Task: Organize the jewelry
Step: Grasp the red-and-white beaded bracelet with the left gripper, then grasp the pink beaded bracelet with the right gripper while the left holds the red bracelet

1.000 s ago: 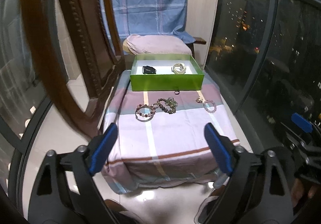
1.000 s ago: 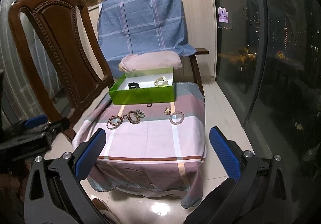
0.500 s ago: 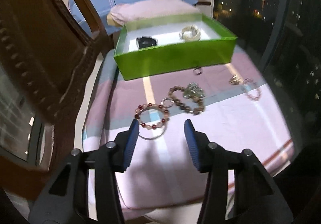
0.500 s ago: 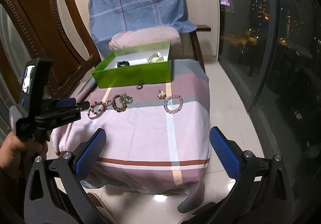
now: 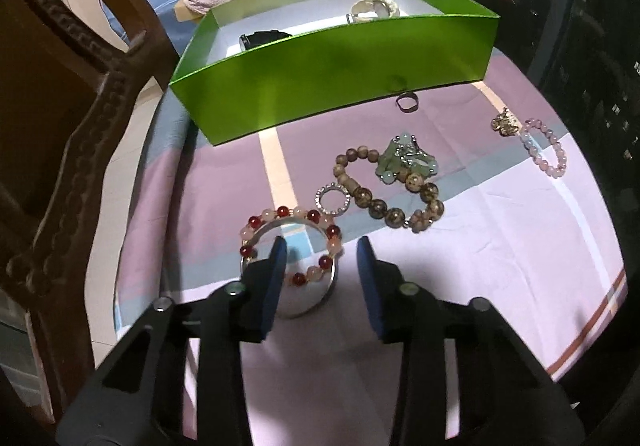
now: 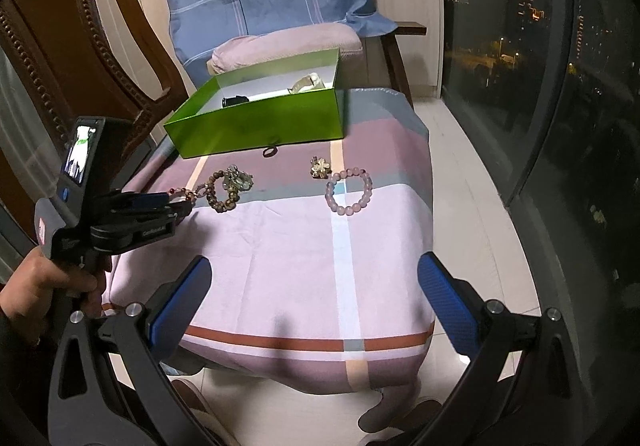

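Since the earlier frames, the left gripper [image 5: 322, 246] has been brought down close to the red and pink bead bracelet [image 5: 291, 243], and its jaws have been narrowed; they are parted, one blue pad inside the bracelet's loop and the other just outside its right edge, with nothing clamped. A plain silver bangle [image 5: 298, 306] is seen under the beads. The right gripper [image 6: 314, 292] is held wide apart and empty above the near edge of the cloth.

A striped pink and lilac cloth [image 6: 280, 246] is spread over the surface, with the other pieces laid across it: a small sparkly ring [image 5: 333, 199], a brown bead bracelet [image 5: 394, 198], a green stone cluster [image 5: 406, 162], a dark ring [image 5: 407, 102], a gold charm [image 5: 505, 122] and a pale pink bracelet [image 6: 348, 191].

A carved wooden chair [image 6: 72, 58] stands to the left, a dark window [image 6: 540, 66] to the right. At the cloth's far end a green box [image 5: 340, 74] is set, holding a black item [image 5: 262, 38] and a cream bracelet [image 5: 374, 10].
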Tool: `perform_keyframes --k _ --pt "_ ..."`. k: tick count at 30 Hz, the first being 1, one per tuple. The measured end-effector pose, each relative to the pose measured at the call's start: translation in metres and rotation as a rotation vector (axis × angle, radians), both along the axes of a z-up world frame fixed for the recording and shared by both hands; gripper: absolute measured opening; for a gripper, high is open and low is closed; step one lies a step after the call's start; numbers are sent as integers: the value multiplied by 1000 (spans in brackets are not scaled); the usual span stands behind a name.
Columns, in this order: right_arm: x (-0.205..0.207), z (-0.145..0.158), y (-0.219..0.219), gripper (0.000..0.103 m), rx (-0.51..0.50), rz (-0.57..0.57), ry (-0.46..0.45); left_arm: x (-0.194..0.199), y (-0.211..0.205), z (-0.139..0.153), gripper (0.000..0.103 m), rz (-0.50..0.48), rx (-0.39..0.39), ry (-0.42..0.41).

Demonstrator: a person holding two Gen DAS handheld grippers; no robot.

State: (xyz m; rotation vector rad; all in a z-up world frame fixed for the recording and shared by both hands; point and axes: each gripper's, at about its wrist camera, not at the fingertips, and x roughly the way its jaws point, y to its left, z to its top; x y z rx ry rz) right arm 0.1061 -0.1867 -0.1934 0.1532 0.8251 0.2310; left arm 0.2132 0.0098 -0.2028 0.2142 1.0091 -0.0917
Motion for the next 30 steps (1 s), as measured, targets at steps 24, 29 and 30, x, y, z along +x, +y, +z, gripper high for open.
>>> perform_keyframes --k 24,29,30 --pt "112 -38 38 74 -230 44 77 -87 66 138 8 37 -448 -337" --pt "139 -63 43 41 -206 43 172 -97 73 148 8 36 -488 -357" --pt "142 -62 43 30 -206 39 182 -97 74 148 8 35 -490 -355"
